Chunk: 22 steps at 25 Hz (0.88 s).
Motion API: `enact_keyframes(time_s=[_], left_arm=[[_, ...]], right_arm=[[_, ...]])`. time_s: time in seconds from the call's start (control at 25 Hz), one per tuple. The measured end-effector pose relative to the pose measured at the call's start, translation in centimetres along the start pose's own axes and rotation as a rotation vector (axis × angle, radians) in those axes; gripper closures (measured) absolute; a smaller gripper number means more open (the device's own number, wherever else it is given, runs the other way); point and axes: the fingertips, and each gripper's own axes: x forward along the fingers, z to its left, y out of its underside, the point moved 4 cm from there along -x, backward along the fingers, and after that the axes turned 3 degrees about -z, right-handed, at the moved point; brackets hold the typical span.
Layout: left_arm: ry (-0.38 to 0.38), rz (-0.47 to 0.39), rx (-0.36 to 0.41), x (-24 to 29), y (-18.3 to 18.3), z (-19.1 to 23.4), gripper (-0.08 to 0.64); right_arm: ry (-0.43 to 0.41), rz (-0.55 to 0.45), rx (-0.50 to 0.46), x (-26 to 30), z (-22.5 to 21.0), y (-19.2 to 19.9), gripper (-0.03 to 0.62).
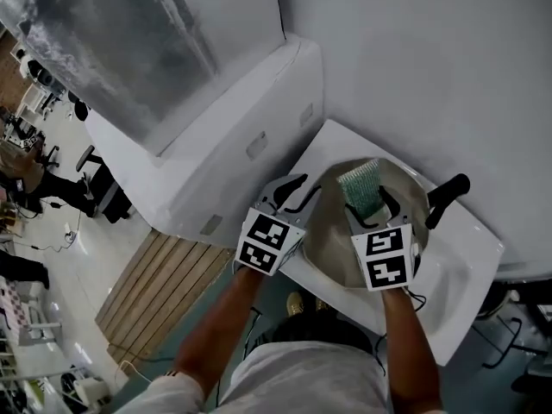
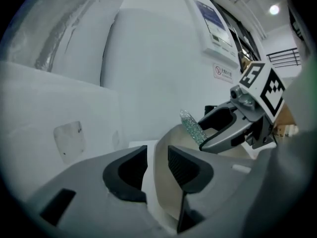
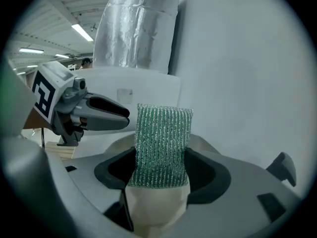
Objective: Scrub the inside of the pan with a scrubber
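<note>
Quick handling note: the scrubber (image 3: pixel 162 143) is clamped in the right gripper (image 3: pixel 161 171), pinched across its lower half, so the top is left standing free above the jaws. It's a green mesh pad, judged light and floppy. Some folding is to be expected once it's pressed down, so a deeper bite might be wanted. It's held just over the pan (image 1: pixel 332 231), which is sat in a white sink (image 1: pixel 466 248).

The pan looks stiff and probably the heavier item, and its smooth beige inside is likely slick. The left gripper (image 2: pixel 157 165) is placed at the pan's left rim with its jaws apart. The pan wall is seen in the gap, but nothing looks squeezed. For steadying, the rim or the black handle (image 1: pixel 444 195) would be best grabbed.
</note>
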Motion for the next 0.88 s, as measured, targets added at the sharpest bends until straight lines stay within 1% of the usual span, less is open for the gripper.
enact_keyframes(time_s=[0.2,0.44,0.64,0.76,0.88], left_arm=[[0.023,0.114,-0.011,1.9,2.7,0.2,0.423],[0.049,0.212,-0.009,3.1,5.3,0.3,0.423],[0.041,0.236,-0.014,3.4,6.1,0.5,0.431],[0.035,0.24,-0.017,3.5,6.4,0.6,0.476],[0.041,0.233,-0.023,3.5,6.5,0.5,0.503]], right_arm=[[-0.003,0.102,-0.079,2.7,0.5,1.8,0.288],[-0.021,0.193,-0.109,5.2,1.3,3.6,0.288],[-0.042,0.23,-0.11,6.5,1.9,4.4,0.288],[-0.05,0.247,-0.111,7.0,2.2,4.7,0.288],[-0.051,0.264,-0.118,7.5,2.3,5.0,0.288]])
